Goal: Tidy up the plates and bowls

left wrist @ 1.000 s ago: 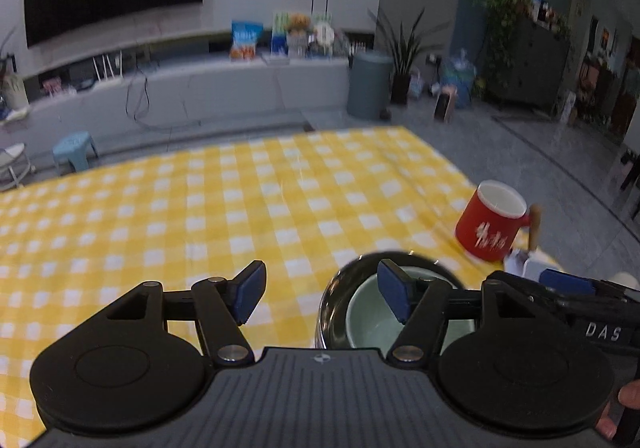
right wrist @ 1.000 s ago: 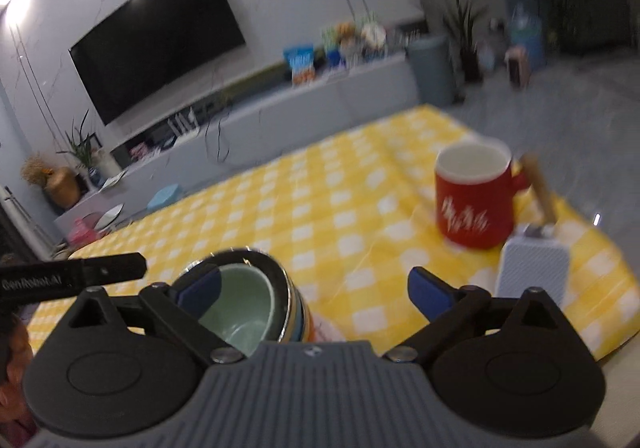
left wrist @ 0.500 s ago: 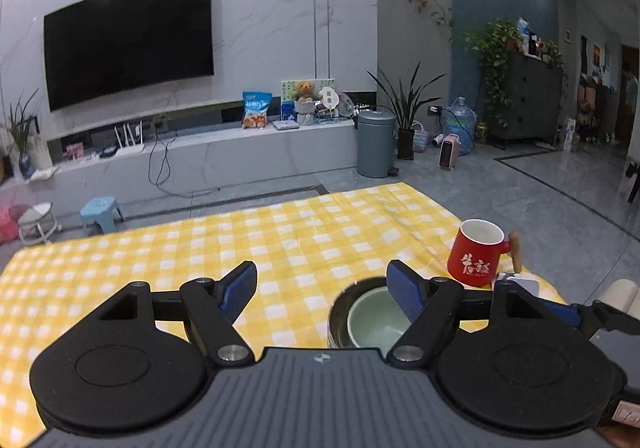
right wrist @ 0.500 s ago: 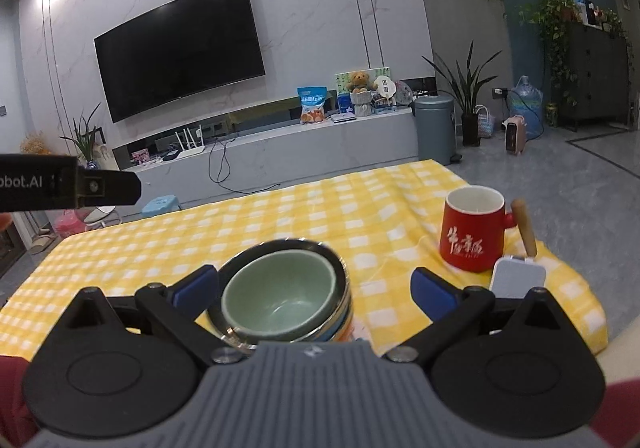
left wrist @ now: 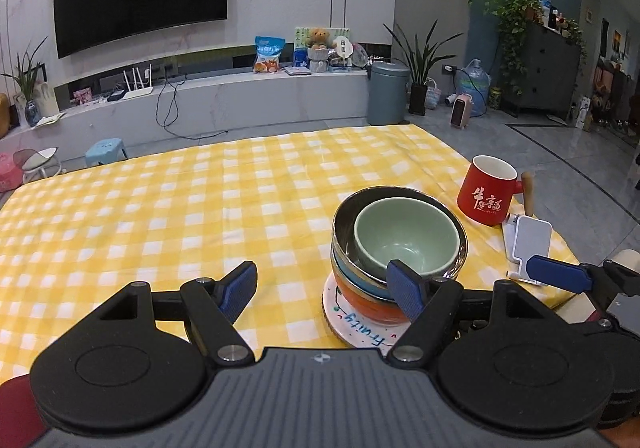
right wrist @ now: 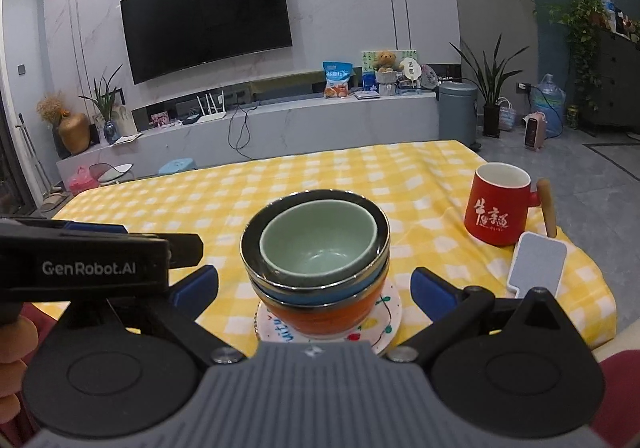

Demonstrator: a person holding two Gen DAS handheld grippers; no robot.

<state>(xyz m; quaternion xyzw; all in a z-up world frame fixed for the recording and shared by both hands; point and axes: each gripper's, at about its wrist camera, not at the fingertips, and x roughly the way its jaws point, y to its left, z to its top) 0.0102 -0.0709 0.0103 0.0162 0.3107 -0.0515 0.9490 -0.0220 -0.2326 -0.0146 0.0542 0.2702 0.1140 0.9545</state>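
A stack of bowls stands on a small white plate [left wrist: 352, 322] [right wrist: 386, 322] with coloured lettering, on the yellow checked tablecloth. A pale green bowl [left wrist: 406, 238] [right wrist: 318, 244] sits inside a steel bowl [left wrist: 344, 219] [right wrist: 250, 248], over a blue one [right wrist: 320, 298] and an orange one [left wrist: 366, 306] [right wrist: 328, 318]. My left gripper [left wrist: 326, 290] is open and empty, just near and left of the stack. My right gripper [right wrist: 314, 288] is open and empty, its fingers either side of the stack, short of it.
A red mug [left wrist: 486, 189] [right wrist: 498, 203] with a wooden handle stands right of the stack. A white phone stand [left wrist: 528, 248] [right wrist: 538, 266] is near the table's right front corner. The tablecloth [left wrist: 160, 207] stretches left and back. A TV wall lies beyond.
Both grippers have drawn back and risen from the bowl stack. The whole stack and its plate now show in both views. The bowls have not moved.
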